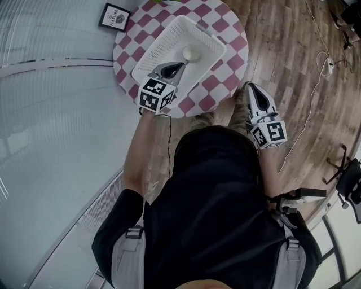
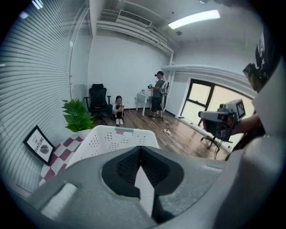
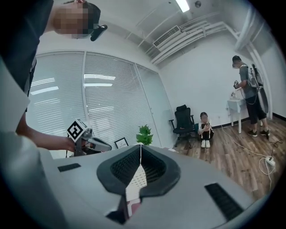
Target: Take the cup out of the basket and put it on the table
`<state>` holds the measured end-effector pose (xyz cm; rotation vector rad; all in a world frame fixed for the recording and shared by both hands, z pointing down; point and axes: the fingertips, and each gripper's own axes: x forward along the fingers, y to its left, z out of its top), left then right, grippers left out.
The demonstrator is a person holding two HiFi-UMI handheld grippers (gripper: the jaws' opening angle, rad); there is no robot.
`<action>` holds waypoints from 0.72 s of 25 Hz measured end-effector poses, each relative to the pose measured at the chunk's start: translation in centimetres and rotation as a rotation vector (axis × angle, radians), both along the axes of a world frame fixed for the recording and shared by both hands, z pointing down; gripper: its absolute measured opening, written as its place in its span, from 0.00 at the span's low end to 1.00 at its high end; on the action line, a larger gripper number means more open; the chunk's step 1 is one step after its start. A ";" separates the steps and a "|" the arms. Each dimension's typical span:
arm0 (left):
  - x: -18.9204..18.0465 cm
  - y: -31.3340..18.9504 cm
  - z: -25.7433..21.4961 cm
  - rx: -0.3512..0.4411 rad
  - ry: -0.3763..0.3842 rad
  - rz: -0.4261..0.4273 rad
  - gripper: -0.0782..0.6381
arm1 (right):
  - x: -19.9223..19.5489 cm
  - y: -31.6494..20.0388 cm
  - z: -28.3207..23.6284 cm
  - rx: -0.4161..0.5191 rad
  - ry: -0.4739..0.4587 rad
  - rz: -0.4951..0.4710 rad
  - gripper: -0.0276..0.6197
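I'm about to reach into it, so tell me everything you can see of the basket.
The basket is white, rectangular and looks like plastic, with perforated walls and an open top. It stands upright on the round checkered table, askew to the person. A pale cup sits inside, near the middle. The shut left gripper is above its near rim; whether they touch cannot be told.

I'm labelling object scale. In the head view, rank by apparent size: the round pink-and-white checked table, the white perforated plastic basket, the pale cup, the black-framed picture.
Largest to smallest:
round pink-and-white checked table
white perforated plastic basket
black-framed picture
pale cup
The picture may lie farther away, so the last pair is unsure.
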<state>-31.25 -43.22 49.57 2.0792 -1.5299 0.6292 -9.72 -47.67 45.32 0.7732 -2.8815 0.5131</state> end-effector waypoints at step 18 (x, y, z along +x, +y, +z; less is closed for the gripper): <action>-1.5 -4.6 15.5 -0.316 -0.542 0.446 0.11 | 6.3 -2.3 2.4 -0.065 0.022 0.244 0.06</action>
